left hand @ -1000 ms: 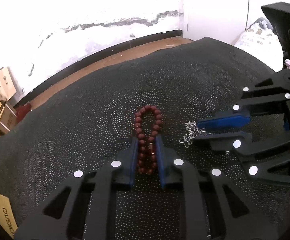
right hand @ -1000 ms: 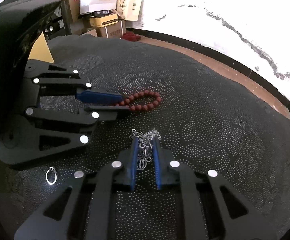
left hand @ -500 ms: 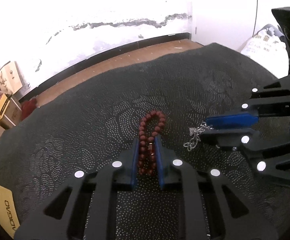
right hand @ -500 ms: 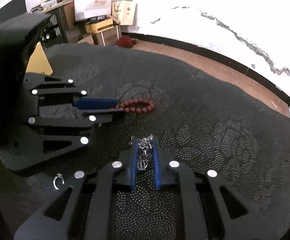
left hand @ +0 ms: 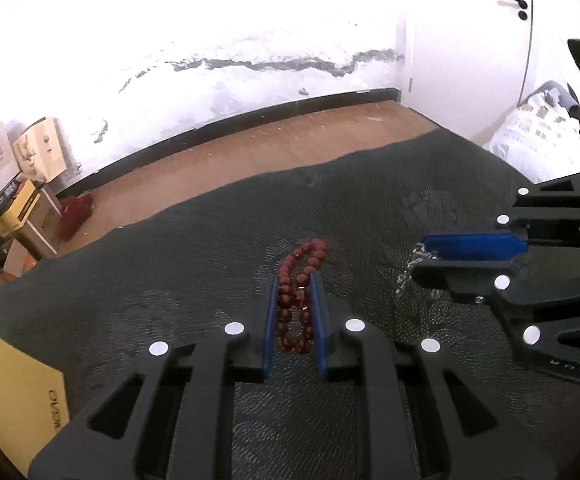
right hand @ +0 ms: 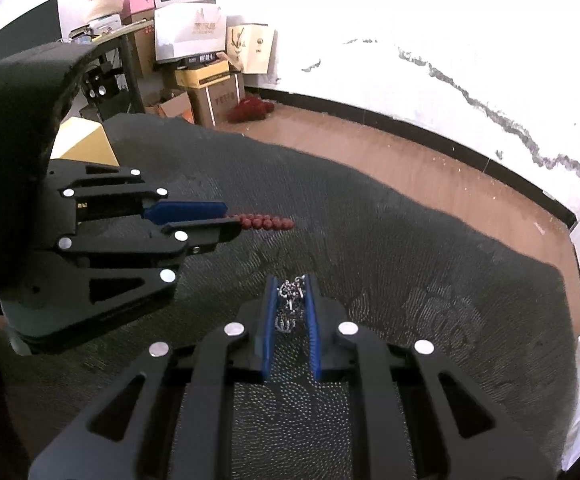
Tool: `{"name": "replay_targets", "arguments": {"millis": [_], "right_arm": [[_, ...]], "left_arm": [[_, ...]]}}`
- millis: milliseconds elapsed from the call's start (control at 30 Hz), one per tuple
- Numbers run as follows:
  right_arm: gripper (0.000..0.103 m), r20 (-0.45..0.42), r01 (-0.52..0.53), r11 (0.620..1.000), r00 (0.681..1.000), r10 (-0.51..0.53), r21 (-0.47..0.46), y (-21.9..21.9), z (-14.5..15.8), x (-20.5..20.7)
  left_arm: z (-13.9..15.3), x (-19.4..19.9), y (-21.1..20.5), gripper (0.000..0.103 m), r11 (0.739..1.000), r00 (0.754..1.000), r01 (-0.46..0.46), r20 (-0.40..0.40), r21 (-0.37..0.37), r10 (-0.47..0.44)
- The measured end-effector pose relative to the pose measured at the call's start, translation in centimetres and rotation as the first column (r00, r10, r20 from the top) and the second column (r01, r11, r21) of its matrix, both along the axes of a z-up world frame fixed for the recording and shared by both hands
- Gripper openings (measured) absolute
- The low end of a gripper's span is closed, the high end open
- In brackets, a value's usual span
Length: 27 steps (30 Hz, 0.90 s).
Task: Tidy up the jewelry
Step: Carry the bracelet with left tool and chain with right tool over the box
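Observation:
My left gripper [left hand: 293, 280] is shut on a dark red bead bracelet [left hand: 295, 304] and holds it above the dark patterned cloth [left hand: 170, 272]. The bracelet's beads stick out past the fingertips and also show in the right wrist view [right hand: 268, 222]. My right gripper [right hand: 291, 280] is shut on a silver chain [right hand: 290, 304], lifted above the cloth. The chain dangles from its fingertips in the left wrist view [left hand: 409, 270]. The two grippers are side by side, the right one [left hand: 421, 256] to the right of the left one [right hand: 230, 216].
A yellow box [left hand: 14, 392] sits at the cloth's left edge, also in the right wrist view [right hand: 84, 146]. Cardboard boxes and bags [right hand: 206, 56] are stacked by the wall. Wooden floor [left hand: 250, 148] lies beyond the cloth. A white patterned bag [left hand: 537, 140] is at the right.
Both grippers have risen from the cloth, carrying the bracelet and the chain up with them. The small ring seen on the cloth earlier is out of view.

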State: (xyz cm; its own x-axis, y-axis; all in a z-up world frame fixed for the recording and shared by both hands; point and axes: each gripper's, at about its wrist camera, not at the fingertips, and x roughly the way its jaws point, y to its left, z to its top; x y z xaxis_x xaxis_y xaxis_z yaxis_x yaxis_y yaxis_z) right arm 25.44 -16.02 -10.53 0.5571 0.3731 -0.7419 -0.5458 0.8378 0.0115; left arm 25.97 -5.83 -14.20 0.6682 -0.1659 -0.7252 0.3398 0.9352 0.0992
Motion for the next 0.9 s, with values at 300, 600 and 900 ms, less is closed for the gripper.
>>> {"name": "replay_targets", "arguments": {"millis": [300, 600, 900], "right_arm": [[0.014, 0.067, -0.052, 0.999, 0.996, 0.051, 0.015, 3.4, 5.5, -1.9], [0.014, 0.145, -0.143, 0.989, 0.98, 0.138, 0.026, 10.0, 11.1, -5.0], [0.014, 0.186, -0.237, 0.971, 0.956, 0.227, 0.031, 16.8, 14.6, -7.1]], "left_arm": [[4.8, -2.9, 4.7, 0.008, 0.994, 0.994, -0.108, 0.014, -0.001, 0.108], [8.8, -6.8, 9.8, 0.008, 0.978, 0.977, -0.208, 0.037, -0.019, 0.209], [12.7, -10.5, 17.6, 0.008, 0.945, 0.943, -0.325, 0.066, -0.041, 0.327]]}}
